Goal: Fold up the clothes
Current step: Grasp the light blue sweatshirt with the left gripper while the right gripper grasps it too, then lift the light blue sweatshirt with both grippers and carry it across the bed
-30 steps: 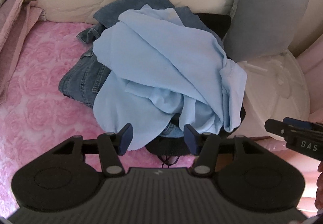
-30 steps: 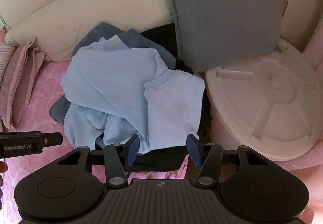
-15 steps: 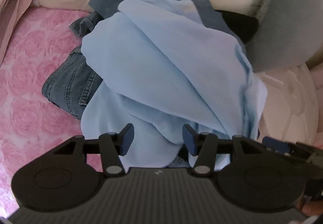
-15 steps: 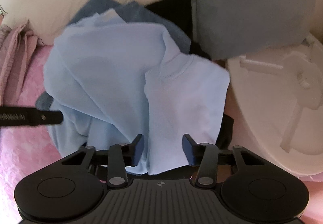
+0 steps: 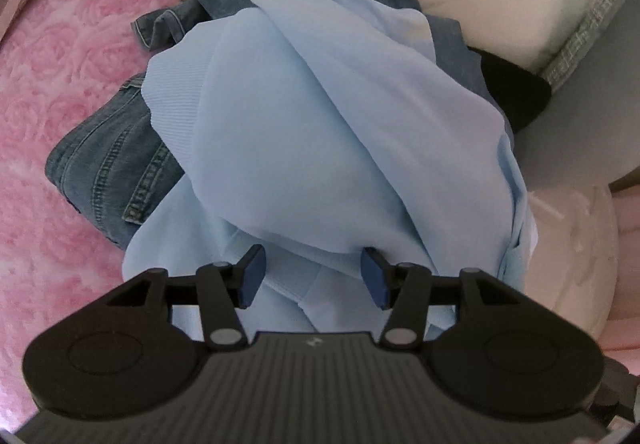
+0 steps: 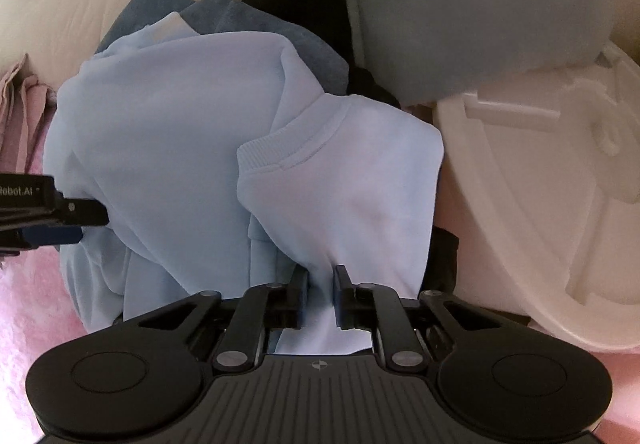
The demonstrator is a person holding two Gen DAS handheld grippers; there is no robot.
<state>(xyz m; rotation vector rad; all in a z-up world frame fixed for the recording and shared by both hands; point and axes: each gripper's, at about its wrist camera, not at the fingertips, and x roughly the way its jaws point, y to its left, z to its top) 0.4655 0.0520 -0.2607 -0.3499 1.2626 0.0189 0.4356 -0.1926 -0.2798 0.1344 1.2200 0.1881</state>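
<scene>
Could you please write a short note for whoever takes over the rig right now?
Right hand-held gripper: jaws have just been closing and pinch a fold of the light blue sweatshirt near its lower edge.
Left hand-held gripper: jaws have just been closing, pads not yet pressing; sweatshirt cloth lies between them.
Things: sweatshirt crumpled on top of jeans and dark clothes on the pink bedspread.
Done: nothing folded yet.
Left: finish the left grip, lift the sweatshirt off, spread it, fold, then the rest.
</scene>
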